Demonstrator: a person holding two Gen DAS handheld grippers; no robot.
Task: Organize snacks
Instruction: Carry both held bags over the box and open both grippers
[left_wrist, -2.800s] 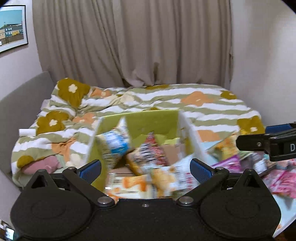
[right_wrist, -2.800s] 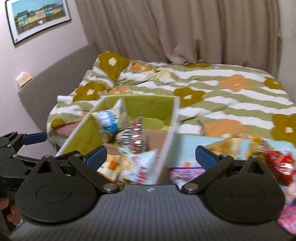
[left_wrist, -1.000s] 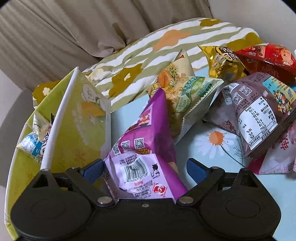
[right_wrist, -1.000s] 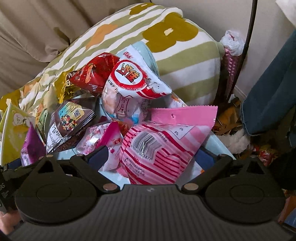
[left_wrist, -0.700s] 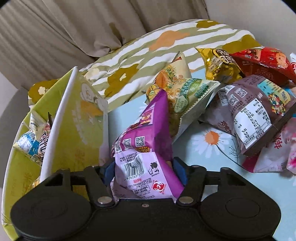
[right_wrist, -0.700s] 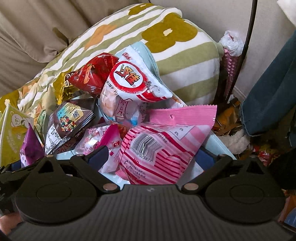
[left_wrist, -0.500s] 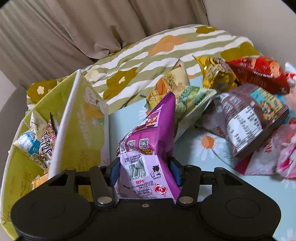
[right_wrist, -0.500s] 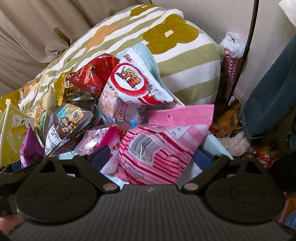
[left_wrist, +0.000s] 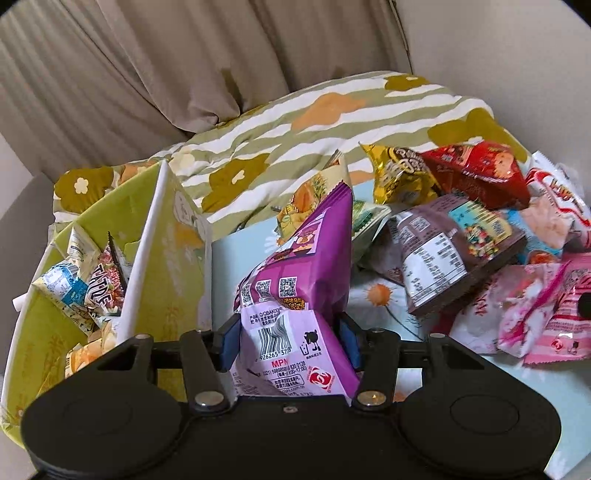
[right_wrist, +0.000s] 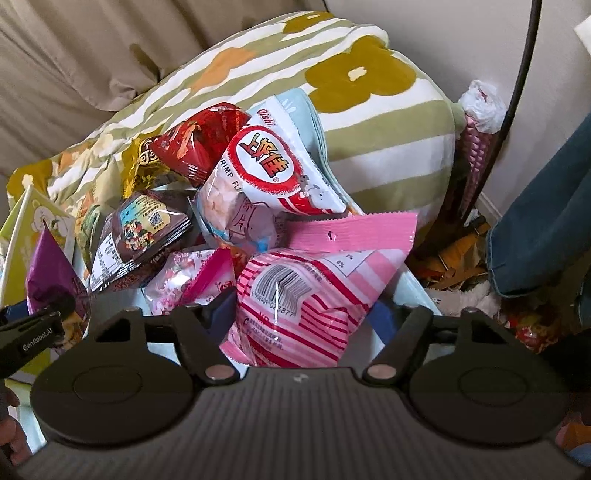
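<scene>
- My left tongs (left_wrist: 288, 341) are closed on the lower part of the purple packet (left_wrist: 306, 280), both blue pads pressed into its sides; it stands up between them, just beside the green box (left_wrist: 166, 266).
- My right tongs (right_wrist: 306, 317) sit around the pink striped packet (right_wrist: 306, 295). The left pad touches the bag, but the right pad looks a little clear of it, so I cannot tell whether the grip is made.
- As I judge it, the step in hand is carrying the purple packet over the box's white rim and letting go inside. I would lift high enough that the hanging bottom edge clears the wall, and keep the squeeze light, since an air-filled bag can slip or burst.
- I would release low over the packets already in the box, so it does not bounce out.
- The left view alone shows the box's inside, with a blue-and-white packet (left_wrist: 61, 288) and others, and the flowered worktop (left_wrist: 240, 254) beside it.
- The right view alone shows the shrimp-cracker bag (right_wrist: 273, 173) from the front, the worktop's far edge against the striped bedding (right_wrist: 369, 122), and clutter on the floor to the right.
- Both views show the brown packet (left_wrist: 454, 254) and red packet (left_wrist: 476, 173) lying in the loose pile.
</scene>
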